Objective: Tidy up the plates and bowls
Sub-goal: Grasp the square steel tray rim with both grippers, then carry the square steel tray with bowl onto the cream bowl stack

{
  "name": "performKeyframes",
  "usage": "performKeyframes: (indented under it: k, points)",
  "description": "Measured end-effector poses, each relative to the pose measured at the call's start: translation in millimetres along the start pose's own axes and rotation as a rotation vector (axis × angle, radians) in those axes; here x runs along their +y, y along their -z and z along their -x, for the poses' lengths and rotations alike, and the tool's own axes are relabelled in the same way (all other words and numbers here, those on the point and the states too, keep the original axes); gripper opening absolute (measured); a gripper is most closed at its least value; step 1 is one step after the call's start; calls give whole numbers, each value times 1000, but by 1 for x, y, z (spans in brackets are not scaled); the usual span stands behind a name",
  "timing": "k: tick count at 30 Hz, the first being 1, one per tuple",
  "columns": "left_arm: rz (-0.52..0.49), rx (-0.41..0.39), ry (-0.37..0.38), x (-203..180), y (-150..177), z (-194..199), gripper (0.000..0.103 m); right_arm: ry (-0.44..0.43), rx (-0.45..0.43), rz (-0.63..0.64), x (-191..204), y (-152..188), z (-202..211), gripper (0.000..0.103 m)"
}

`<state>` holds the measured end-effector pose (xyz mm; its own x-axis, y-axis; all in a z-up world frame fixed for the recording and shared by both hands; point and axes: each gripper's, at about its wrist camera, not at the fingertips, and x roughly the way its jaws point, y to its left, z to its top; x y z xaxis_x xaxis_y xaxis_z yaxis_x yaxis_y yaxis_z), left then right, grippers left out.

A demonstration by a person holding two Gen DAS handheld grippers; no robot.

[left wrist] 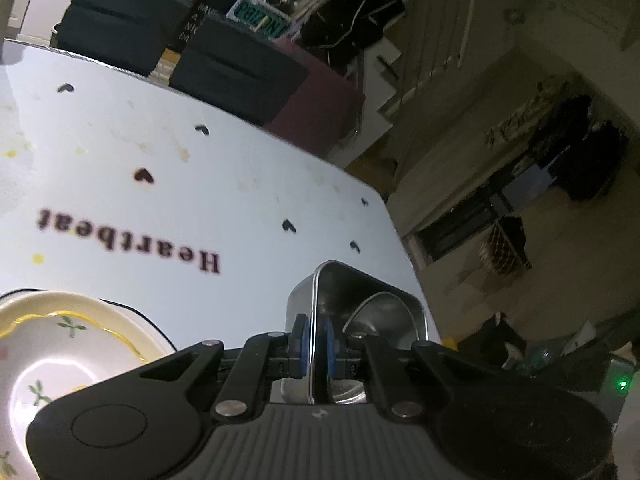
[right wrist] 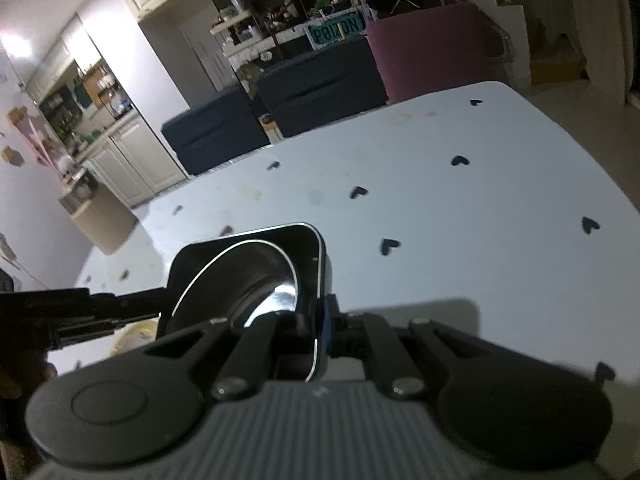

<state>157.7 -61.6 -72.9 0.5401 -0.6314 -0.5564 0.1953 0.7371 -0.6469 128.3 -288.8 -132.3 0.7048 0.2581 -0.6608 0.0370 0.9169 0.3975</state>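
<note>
Between the blue pads of the left claw, low in the middle of the left wrist view, stands the thin rim of a square metal tray; the pads are pressed together on that rim. A round metal bowl sits inside the tray, its lower part hidden behind the claw. Lower left in that view lies a cream plate with a wavy yellow edge and small green sprigs, cut off by the frame edge and partly covered by the claw's body. Behind it spreads the white desk with black hearts and the upside-down word "Heartbeat".

Low in the middle of the right wrist view, the right claw pinches the opposite rim of the same tray, with the bowl shining inside. The left claw's dark arm reaches in from the left edge to the tray's far side. Whether the tray touches the desk cannot be told. A pale object below the tray at lower left is too blurred to make out.
</note>
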Motion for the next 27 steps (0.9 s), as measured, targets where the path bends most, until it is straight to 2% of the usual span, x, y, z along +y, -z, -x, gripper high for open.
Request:
performKeyframes:
  k: [13,27]
  points:
    - [70,-109,-11,38,-4,69,9,-134,-49,-4,53,0,-7,6]
    - [165,-189,-46,86,14,136,9,-225,6,35,95,14,-21,6]
